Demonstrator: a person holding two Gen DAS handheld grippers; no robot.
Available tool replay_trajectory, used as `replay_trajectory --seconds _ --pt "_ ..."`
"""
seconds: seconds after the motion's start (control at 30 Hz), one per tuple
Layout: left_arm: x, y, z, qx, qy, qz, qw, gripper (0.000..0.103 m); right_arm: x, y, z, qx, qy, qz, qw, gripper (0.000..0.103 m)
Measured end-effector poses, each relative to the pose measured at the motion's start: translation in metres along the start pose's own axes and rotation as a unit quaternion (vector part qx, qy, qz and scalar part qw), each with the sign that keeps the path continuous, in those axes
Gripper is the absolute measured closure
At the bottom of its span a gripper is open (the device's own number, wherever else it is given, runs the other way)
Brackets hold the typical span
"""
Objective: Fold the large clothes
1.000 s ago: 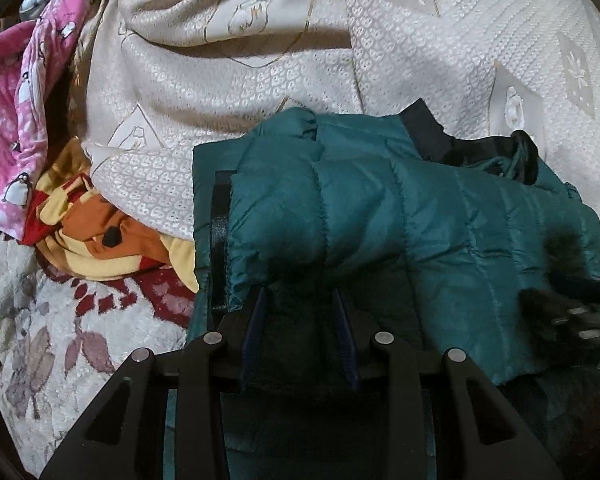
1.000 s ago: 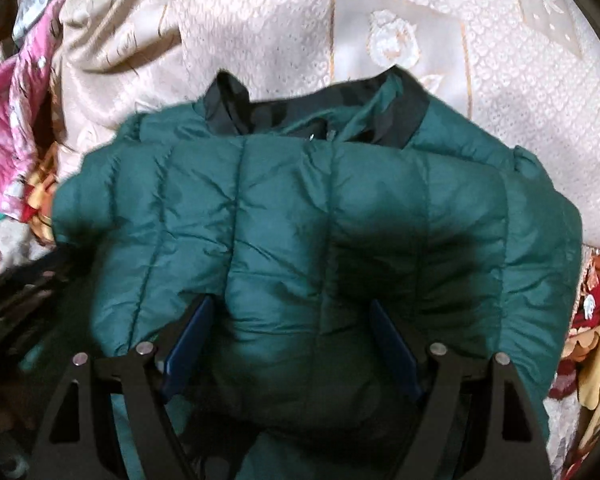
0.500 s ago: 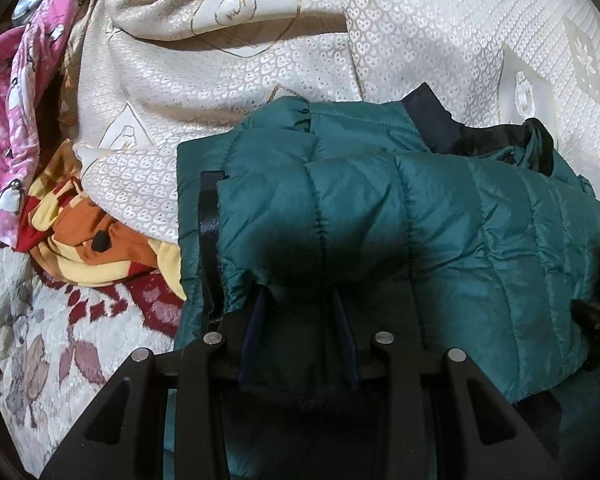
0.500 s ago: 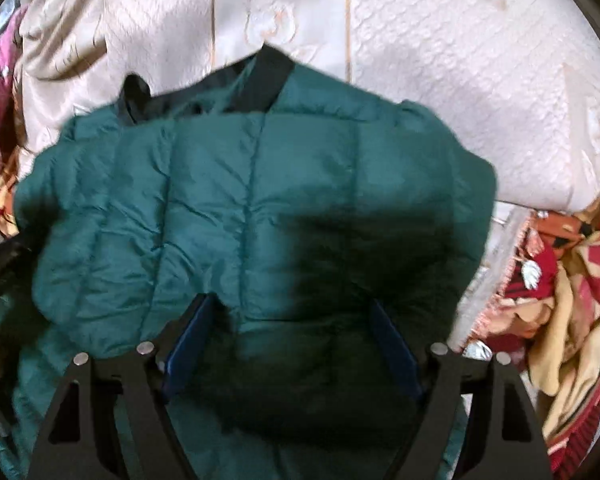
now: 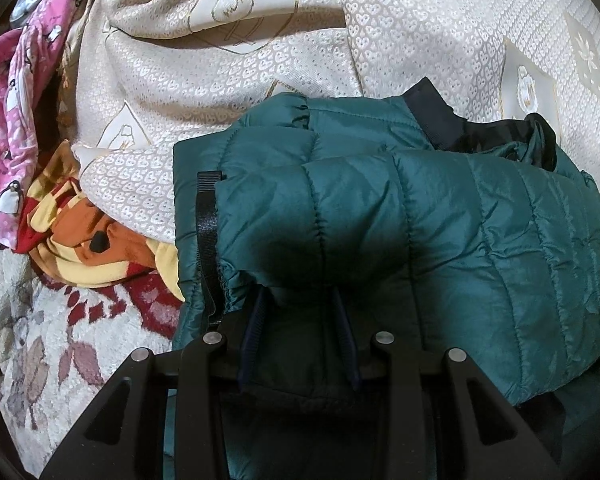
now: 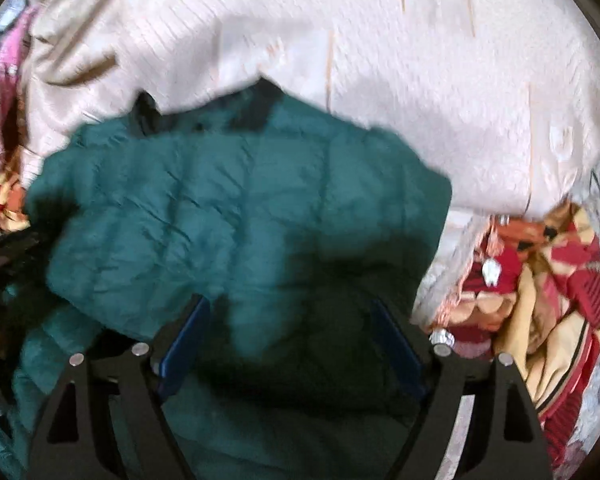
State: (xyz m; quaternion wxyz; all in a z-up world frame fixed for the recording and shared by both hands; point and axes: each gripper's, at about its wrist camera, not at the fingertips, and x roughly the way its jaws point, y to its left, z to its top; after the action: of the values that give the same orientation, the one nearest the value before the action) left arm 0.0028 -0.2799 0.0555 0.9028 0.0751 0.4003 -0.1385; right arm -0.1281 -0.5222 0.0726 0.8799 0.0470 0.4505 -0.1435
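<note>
A green quilted jacket point(image 5: 440, 220) lies folded over on a cream patterned bedspread point(image 5: 228, 64), its dark collar point(image 5: 436, 120) at the far edge and a black strap point(image 5: 206, 216) running down its left side. To the left of the jacket, a bunched orange and yellow blanket point(image 5: 84, 240) sits partly under the bedspread, and a pink penguin-print cloth point(image 5: 16, 120) is piled beyond it. A floral rug point(image 5: 60, 340) shows at the lower left. In the right wrist view, more red and yellow bedding point(image 6: 540, 300) is heaped just right of the jacket; that view is blurred.

The left tool point(image 5: 300, 336) points steeply down at the near left edge of the jacket, its two pads close together and clamped on a fold of the green fabric that bulges over them. The right tool point(image 6: 292, 352) also tilts steeply down over the jacket's near right part. Its pads stand wide apart, with the padded fabric lying between them; they do not appear to press on it.
</note>
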Motion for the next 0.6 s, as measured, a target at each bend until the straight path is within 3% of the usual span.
replay_trajectory --seconds 0.13,0.43,0.6 --pt "-0.014 0.003 -0.002 0.008 -0.002 0.003 1.0000 0.085 0.012 0.001 -0.002 0.004 0.015 -0.005 1.000 0.016" --pt "-0.069 0.026 -0.017 0.003 -0.015 -0.006 0.9999 0.085 -0.056 0.001 -0.013 0.036 -0.013 0.031 0.999 0.016" --pt "-0.097 0.037 -0.039 0.002 -0.017 0.000 0.9999 0.085 -0.079 -0.002 -0.038 0.067 0.008 0.071 0.995 0.016"
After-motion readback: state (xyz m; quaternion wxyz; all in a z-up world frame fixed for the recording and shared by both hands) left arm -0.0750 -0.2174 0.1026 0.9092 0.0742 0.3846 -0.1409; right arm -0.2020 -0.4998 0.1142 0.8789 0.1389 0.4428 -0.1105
